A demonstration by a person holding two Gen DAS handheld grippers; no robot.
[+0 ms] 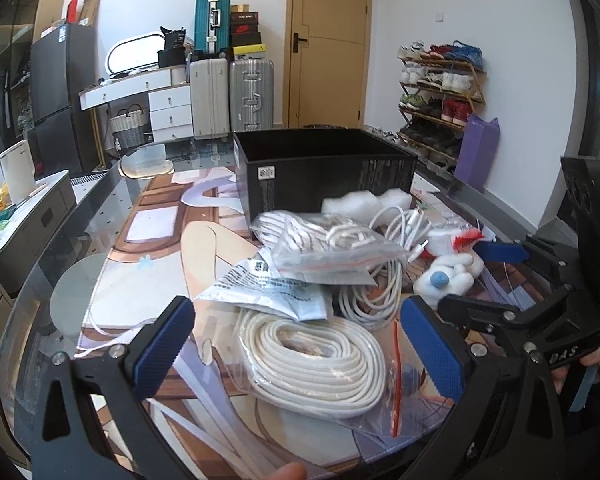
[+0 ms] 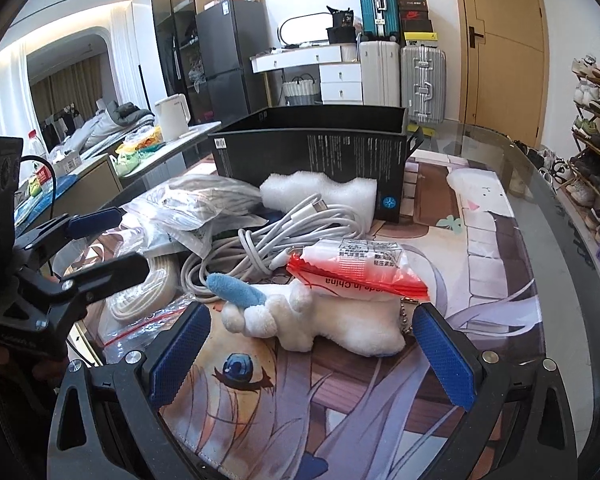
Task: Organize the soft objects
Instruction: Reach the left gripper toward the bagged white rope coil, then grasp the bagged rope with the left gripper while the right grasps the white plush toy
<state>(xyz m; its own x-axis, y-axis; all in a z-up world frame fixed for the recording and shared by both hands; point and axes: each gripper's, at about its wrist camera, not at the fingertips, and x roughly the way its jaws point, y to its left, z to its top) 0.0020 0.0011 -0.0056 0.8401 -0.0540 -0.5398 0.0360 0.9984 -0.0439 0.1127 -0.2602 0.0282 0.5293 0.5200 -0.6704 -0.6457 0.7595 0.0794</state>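
Observation:
A pile of soft items lies on the printed desk mat (image 1: 156, 272) in front of an open black box (image 1: 324, 172). My left gripper (image 1: 300, 344) is open, its blue pads either side of a bagged coil of white rope (image 1: 312, 364). Behind it lie a flat printed packet (image 1: 276, 288), a bag of striped cord (image 1: 328, 240), white cables (image 1: 384, 280) and white foam (image 1: 364, 200). My right gripper (image 2: 312, 352) is open around a white plush toy (image 2: 320, 324) with a blue ear. A red-and-clear packet (image 2: 360, 268) rests on the plush.
The glass table edge (image 2: 560, 200) curves at the right. A shoe rack (image 1: 440, 92), suitcases (image 1: 232, 96) and a door (image 1: 328, 40) stand behind. A kettle (image 2: 172, 116) sits on a side counter at the left. The right gripper also shows in the left wrist view (image 1: 500, 280).

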